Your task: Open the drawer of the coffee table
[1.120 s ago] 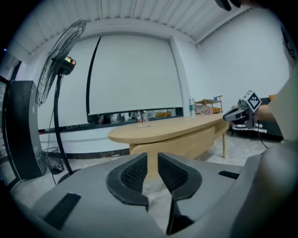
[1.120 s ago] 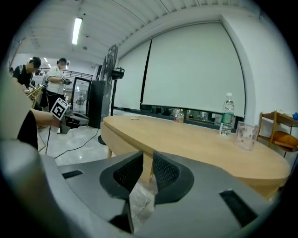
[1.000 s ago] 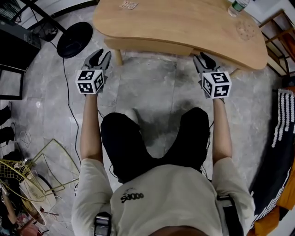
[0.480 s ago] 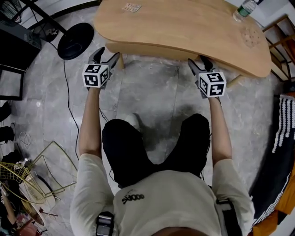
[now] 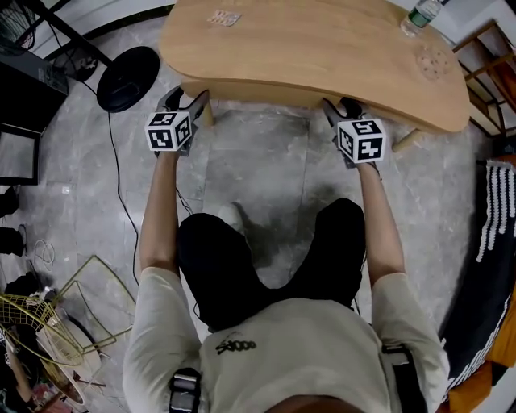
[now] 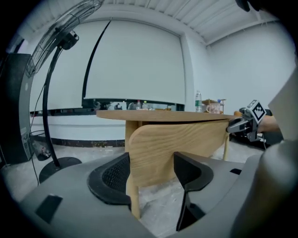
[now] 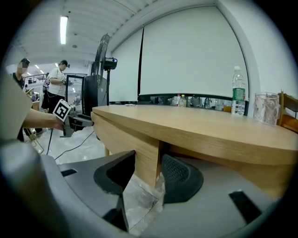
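Grey tiled floor (image 5: 266,161), wooden coffee table (image 5: 322,48) set on it. Round fan base (image 5: 127,77) noted far left, clear of pull.

Jaws of left gripper (image 5: 187,97) spread, just narrowed; left end of drawer front (image 6: 177,144) under tabletop and table leg (image 6: 133,202) straddled, no press seen. Panel judged stiff, smooth, handleless; both ends best pulled evenly.

Jaws of right gripper (image 5: 339,105) likewise spread, just narrowed, astride right end.

Water bottle (image 5: 415,14) may be rocked. Pull path blocked by person's legs (image 5: 234,258).

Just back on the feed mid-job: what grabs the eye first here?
First, the two grippers at the wooden coffee table, near edge: the left gripper and right gripper each straddle one end of the drawer front, jaws having just been closing; whether the pads press yet is unclear. Next, the water bottle on the tabletop's far right corner and the black fan base on the floor at left.
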`<state>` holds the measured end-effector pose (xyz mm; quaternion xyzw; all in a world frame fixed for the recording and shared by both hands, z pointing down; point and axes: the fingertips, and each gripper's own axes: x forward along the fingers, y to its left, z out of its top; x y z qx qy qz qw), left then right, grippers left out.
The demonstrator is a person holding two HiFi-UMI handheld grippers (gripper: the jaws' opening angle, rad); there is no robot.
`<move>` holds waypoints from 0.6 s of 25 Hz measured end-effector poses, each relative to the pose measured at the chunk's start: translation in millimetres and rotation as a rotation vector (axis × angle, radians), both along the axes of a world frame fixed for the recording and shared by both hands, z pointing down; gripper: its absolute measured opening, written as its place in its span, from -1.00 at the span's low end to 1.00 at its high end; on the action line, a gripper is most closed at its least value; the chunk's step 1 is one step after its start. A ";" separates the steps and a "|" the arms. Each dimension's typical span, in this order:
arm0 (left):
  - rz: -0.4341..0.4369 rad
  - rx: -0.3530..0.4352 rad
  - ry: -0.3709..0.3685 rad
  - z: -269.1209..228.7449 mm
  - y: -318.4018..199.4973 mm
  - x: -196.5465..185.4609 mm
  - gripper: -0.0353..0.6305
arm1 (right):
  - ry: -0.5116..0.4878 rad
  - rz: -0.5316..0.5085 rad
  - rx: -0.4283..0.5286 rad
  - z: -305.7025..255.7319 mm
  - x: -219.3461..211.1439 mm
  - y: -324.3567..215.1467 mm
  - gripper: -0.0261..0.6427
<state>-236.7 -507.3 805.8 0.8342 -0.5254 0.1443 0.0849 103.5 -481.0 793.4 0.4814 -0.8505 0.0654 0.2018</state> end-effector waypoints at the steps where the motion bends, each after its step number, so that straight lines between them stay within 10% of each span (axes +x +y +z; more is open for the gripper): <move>1: -0.009 -0.007 -0.003 0.3 1.2 -0.8 0.01 | 0.002 0.000 0.000 0.2 0.1 0.3 -0.41; 15: -0.031 -0.072 -0.004 0.9 32.6 -2.9 0.00 | 0.015 -0.006 -0.013 0.6 -1.1 32.0 -0.42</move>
